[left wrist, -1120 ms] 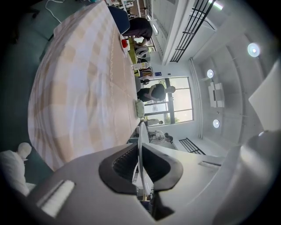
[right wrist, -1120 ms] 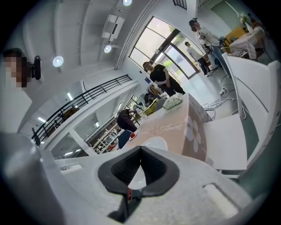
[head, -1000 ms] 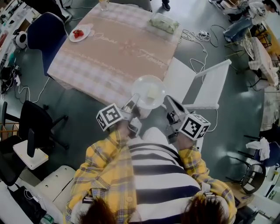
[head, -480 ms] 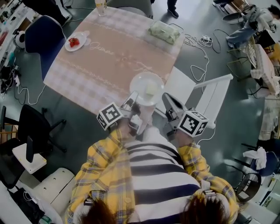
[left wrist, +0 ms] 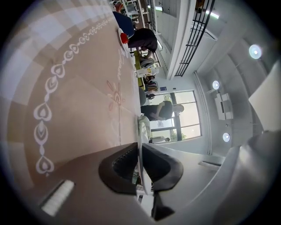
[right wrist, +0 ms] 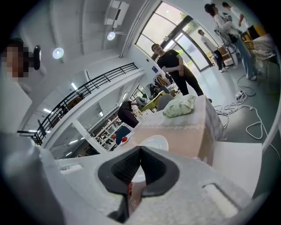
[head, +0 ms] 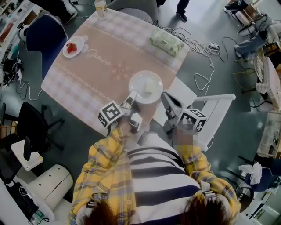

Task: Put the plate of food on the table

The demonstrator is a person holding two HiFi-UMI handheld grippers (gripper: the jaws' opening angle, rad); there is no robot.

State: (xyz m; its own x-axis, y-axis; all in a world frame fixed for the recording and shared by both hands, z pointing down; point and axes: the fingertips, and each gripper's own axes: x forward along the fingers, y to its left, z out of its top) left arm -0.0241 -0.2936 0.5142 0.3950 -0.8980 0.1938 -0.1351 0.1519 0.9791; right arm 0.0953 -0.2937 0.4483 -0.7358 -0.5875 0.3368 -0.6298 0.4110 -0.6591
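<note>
A white plate (head: 145,83) with a pale piece of food (head: 151,87) hangs over the near corner of the table (head: 94,74), which has a pink checked cloth. My left gripper (head: 133,96) is shut on the plate's near rim. In the left gripper view the plate (left wrist: 141,132) shows edge-on, pinched between the dark pads of the left gripper (left wrist: 139,165). My right gripper (head: 163,98) is just right of the plate, shut and empty. In the right gripper view the right gripper (right wrist: 139,151) has its pads together, with the plate (right wrist: 153,143) beyond them.
On the table's far side are a small plate with red food (head: 72,46), a pale green bundle (head: 167,41) and a bottle (head: 101,8). A white chair (head: 206,107) stands right of me, a blue chair (head: 41,35) at the far left. Cables (head: 206,61) lie on the floor.
Both grippers and the plate have moved forward, from just off the table's corner to over it. The left gripper has kept its hold on the rim.
</note>
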